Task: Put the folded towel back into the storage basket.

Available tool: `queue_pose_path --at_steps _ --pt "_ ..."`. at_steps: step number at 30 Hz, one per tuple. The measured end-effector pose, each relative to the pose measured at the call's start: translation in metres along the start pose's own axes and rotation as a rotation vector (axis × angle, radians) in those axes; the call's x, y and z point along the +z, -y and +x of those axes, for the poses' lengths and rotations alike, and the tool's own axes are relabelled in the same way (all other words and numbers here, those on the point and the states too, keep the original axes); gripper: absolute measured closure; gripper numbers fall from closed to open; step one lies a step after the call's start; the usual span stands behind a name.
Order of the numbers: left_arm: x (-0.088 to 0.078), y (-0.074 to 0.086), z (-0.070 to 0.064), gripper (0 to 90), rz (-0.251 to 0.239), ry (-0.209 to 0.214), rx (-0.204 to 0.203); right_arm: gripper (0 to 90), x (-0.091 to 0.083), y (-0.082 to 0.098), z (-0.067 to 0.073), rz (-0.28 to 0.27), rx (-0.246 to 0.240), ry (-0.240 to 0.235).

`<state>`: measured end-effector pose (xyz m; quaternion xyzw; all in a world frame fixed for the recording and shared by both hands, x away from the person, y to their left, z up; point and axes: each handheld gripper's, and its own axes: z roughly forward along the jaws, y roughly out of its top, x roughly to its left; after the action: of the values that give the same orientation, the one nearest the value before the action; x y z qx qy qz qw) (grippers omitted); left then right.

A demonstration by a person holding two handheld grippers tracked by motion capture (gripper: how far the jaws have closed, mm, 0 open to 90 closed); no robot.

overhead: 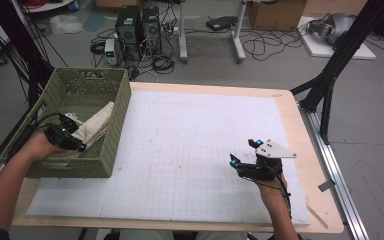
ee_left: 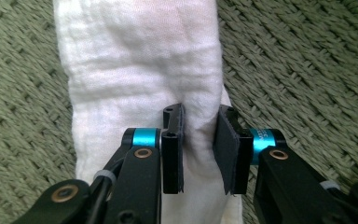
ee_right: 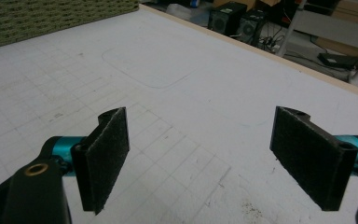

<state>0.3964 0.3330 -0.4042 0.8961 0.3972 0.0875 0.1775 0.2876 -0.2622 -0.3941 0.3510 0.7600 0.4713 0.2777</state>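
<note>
white gridded mat (overhead: 180,150) covers most of my table (overhead: 310,150), with a bare wooden border showing along the far and right edges. faint rounded outlines are drawn on the mat near its middle. a green woven basket (overhead: 115,125) sits at the table's left end, and the cloth (overhead: 97,122), a pale folded strip, lies inside it, leaning up against the right wall.

my left gripper (ee_left: 200,149) is down in the basket over the cloth. its jaws stand a narrow gap apart with a ridge of cloth bunched between them; i cannot tell whether the pads press on it.

my right gripper (overhead: 244,152) rests low over the mat at the right front, well apart from the basket, jaws spread wide with nothing between them.

beyond the table i see a grey floor with two dark computer towers (overhead: 139,27), loose cables, white table legs, cardboard boxes, and black frame struts at both sides.
</note>
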Motion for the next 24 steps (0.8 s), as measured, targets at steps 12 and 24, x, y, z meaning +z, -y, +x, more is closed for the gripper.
queue_pose_path --at_steps 12,24 --pt "-0.008 -0.001 0.008 50.0 -0.076 0.086 -0.077 19.0 -0.002 0.000 -0.001 0.000 0.002 0.006" --pt "-0.010 0.000 0.012 52.9 -0.080 -0.009 -0.123 19.1 -0.002 0.000 -0.001 0.001 0.003 0.008"
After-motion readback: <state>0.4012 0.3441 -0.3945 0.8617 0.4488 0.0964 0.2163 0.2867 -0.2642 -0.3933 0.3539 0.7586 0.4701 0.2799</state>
